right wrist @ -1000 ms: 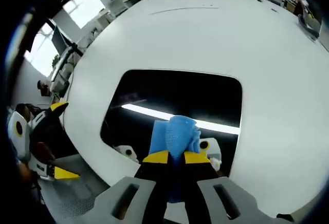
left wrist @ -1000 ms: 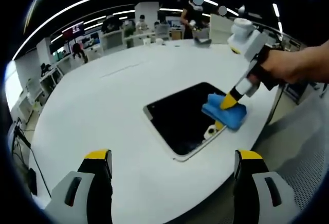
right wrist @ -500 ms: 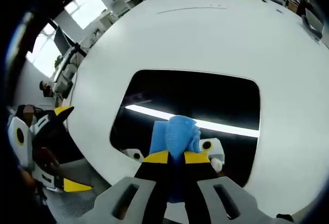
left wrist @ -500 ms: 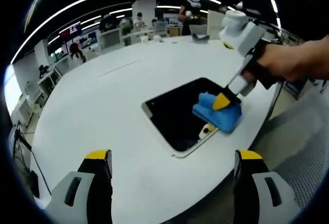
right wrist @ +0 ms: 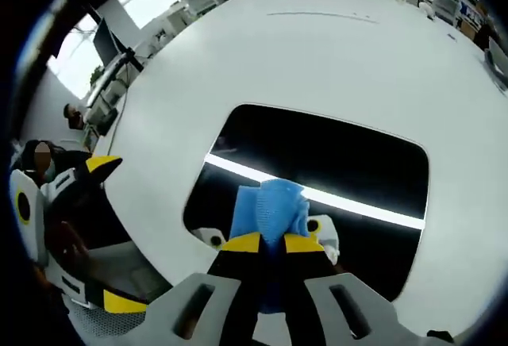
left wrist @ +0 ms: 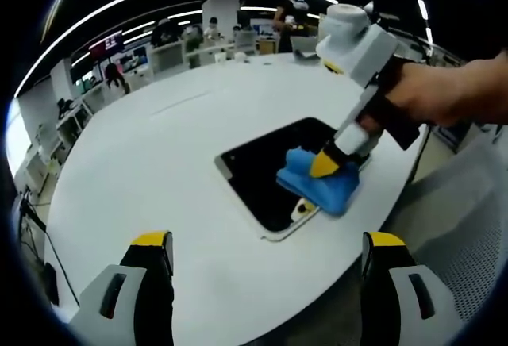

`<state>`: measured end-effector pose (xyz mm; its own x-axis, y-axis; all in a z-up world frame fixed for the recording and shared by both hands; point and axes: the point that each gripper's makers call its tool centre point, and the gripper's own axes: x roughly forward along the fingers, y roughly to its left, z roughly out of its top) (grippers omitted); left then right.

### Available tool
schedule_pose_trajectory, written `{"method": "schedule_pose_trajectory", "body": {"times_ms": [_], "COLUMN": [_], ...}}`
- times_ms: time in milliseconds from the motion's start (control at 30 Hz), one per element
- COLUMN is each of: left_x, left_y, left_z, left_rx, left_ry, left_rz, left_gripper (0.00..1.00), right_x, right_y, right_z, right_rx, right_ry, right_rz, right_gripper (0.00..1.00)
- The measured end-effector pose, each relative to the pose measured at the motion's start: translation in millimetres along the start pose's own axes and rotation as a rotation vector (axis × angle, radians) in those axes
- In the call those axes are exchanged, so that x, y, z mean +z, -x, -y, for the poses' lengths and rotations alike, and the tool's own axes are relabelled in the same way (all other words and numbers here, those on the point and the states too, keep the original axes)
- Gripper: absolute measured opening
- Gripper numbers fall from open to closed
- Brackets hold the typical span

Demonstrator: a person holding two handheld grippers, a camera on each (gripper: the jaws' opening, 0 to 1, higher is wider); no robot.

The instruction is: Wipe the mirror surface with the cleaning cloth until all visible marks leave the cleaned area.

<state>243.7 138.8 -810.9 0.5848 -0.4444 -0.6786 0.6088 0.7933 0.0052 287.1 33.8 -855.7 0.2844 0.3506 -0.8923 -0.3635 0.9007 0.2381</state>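
Now the cloth sweeps inward across the mirror.
Right gripper (left wrist: 321, 165), fingers pinching the cloth (left wrist: 311, 189), has slid it from the mirror (left wrist: 266, 179)'s 3 o'clock edge toward centre; wiping continues. Left gripper (left wrist: 266, 282), fingers spread, hovers over the surface (left wrist: 143, 163).

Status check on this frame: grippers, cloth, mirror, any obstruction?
Right gripper shut on blue cloth, pressed on the mirror. Left gripper open, off the white table. Nothing in the way.
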Motion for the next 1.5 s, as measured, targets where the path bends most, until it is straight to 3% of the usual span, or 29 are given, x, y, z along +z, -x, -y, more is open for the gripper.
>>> {"method": "schedule_pose_trajectory", "body": {"times_ms": [167, 400, 633, 1500], "left_x": [-2.2, -1.2, -1.9, -0.4], "left_y": [-1, -1, -3, -2], "left_z": [2.1, 2.4, 5.6, 3.7], "left_rx": [-0.005, -0.011, -0.026, -0.019], "left_ry": [-0.022, -0.019, -0.053, -0.037], "left_rz": [-0.016, -0.01, -0.016, -0.005], "left_gripper": [0.99, 0.99, 0.99, 0.99], "right_x": [3.4, 7.6, 12.6, 20.3], "right_y": [-3, -9, -14, -23], "right_z": [-8, -25, -34, -57], "right_rx": [0.008, 0.008, 0.015, 0.044], "right_ry": [-0.034, -0.009, -0.032, -0.062], "right_rz": [-0.003, 0.007, 0.014, 0.049], "right_gripper": [0.03, 0.03, 0.03, 0.03]}}
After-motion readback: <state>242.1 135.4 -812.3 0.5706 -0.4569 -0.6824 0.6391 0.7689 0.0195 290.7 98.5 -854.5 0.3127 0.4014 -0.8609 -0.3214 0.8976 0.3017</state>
